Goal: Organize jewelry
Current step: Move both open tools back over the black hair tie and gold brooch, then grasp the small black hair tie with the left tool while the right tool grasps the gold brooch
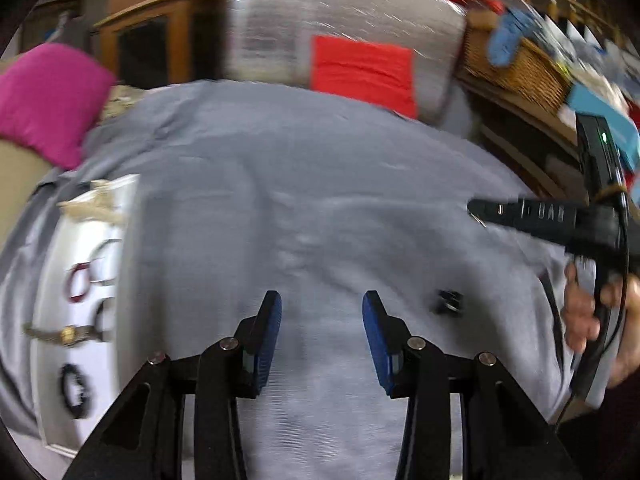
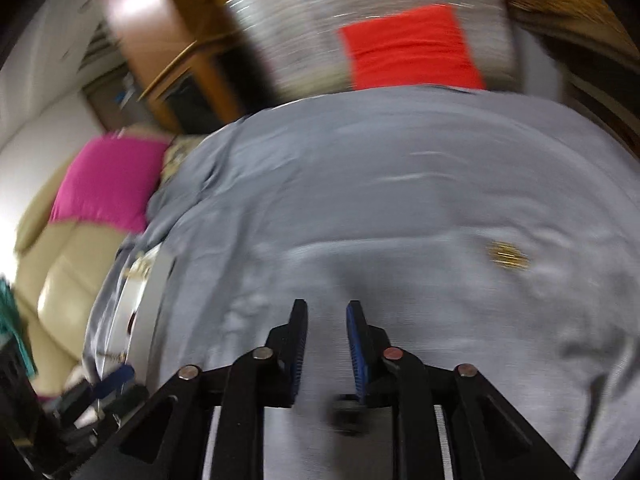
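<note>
Spreading across both views is a wrinkled grey cloth [image 1: 320, 184], and only the left wrist camera is showing the flat white tray [image 1: 90, 216] at its left edge, carrying ring-shaped bracelets [image 1: 80, 282] and a gold-cased watch [image 1: 66, 334]. Only the right wrist view is catching a small glittering gold piece [image 2: 507, 255] lying on the cloth, blurred. Left gripper [image 1: 322, 302] and right gripper [image 2: 327, 310] are hovering with blue-padded jaws apart and empty.

Two fisheye views, each mounted just behind a gripper's blue-padded fingers [image 1: 272, 336] and angled down over a wrinkled grey cloth [image 1: 320, 184] close beneath. Both face a grey-and-red cushion [image 2: 408, 48] beyond the fingertips and share a magenta pillow [image 1: 48, 100] to their left.
</note>
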Tool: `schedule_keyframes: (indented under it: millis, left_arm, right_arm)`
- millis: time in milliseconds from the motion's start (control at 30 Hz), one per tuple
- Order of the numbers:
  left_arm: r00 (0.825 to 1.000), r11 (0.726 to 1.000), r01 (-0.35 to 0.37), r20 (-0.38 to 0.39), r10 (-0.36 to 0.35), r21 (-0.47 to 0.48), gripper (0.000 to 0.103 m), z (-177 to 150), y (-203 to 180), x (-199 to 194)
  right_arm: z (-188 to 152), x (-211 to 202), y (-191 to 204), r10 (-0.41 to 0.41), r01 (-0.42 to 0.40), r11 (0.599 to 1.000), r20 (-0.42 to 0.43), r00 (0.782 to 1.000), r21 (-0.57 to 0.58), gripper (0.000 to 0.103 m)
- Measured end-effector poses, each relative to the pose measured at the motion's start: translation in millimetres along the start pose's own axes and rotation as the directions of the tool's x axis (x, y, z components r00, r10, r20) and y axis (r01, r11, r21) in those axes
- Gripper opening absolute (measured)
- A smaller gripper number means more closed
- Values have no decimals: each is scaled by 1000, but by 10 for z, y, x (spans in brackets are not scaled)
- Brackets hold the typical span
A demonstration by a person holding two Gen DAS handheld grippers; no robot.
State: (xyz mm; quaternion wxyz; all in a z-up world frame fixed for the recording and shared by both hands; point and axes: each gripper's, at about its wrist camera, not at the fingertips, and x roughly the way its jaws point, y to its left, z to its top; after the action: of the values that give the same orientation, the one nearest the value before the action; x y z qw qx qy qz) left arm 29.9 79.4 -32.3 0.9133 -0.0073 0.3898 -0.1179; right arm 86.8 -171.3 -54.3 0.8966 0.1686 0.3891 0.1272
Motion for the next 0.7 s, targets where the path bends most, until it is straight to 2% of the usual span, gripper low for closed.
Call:
schedule_keyframes:
  millis: [67,200,433,567,700]
  left_arm:
    - [999,998,43,-32,-42,39,43,0,-223,129]
    - [991,989,117,-71,-110,89,43,22,-541,308]
    - [968,966,226,-137,-209,126,43,-7,-912,557]
    - [958,960,247,-178,-223,129,43,-20,-1025,715]
    - [955,961,241,-207,-210,135,44,-41,-1071,818]
  right_arm:
    - [24,-73,-340,-2,1,997,16,1000,77,38]
    - [34,-115,-891,12,-19,978,32,999,209,39]
    - [121,-94,-1514,20,-32,946,42,999,322,39]
    - [237,31,-1621,21,-32,943,34,999,332,39]
    - [335,260,-1596,17,-13,947,-9,1000,320,39]
